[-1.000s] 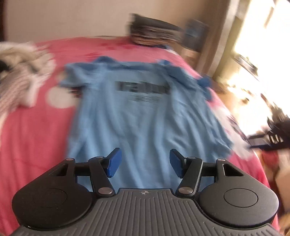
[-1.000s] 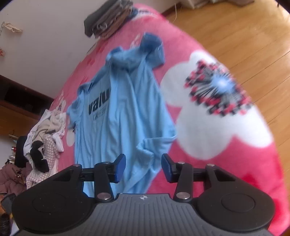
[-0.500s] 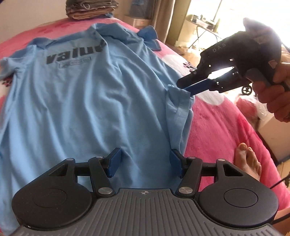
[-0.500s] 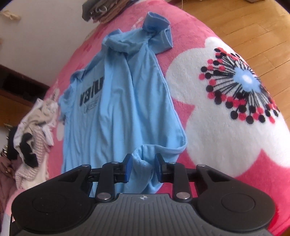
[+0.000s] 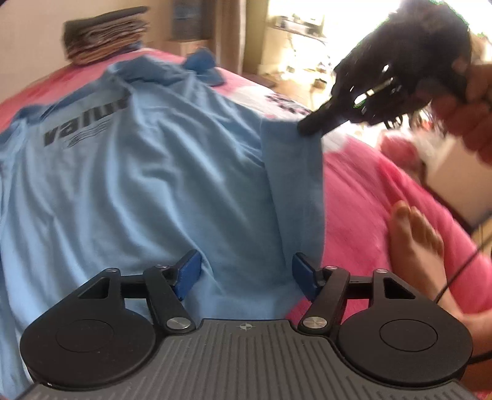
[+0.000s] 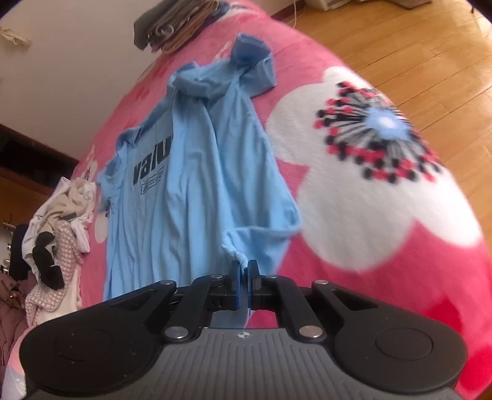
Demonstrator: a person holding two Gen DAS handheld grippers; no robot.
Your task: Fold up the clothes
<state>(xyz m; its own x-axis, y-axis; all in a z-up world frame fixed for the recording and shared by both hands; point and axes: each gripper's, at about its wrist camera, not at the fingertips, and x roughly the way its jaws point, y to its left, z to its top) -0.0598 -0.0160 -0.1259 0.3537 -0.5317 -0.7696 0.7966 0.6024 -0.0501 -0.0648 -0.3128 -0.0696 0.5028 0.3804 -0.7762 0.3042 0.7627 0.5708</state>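
A light blue T-shirt [image 5: 153, 184] [image 6: 190, 184] with dark lettering lies spread on the pink bed. My right gripper [image 6: 245, 270] is shut on the shirt's hem corner and lifts that fold off the bed; in the left wrist view the right gripper [image 5: 307, 127] is pinching the raised corner. My left gripper [image 5: 246, 270] hovers low over the near hem, its jaws still opening, with shirt cloth lying beneath and between the blue pads [image 5: 187, 270] but not pressed by them.
A stack of folded clothes [image 5: 104, 34] [image 6: 178, 21] sits at the bed's far end. A heap of loose laundry [image 6: 58, 230] lies beside the shirt. A person's bare foot [image 5: 418, 234] rests on the pink blanket [image 6: 384, 215] near my left gripper. Wooden floor [image 6: 415, 46] lies past the bed edge.
My right gripper closed on the shirt's hem corner and raised it. My left gripper swung down toward the near hem, rolled, and widened slightly.
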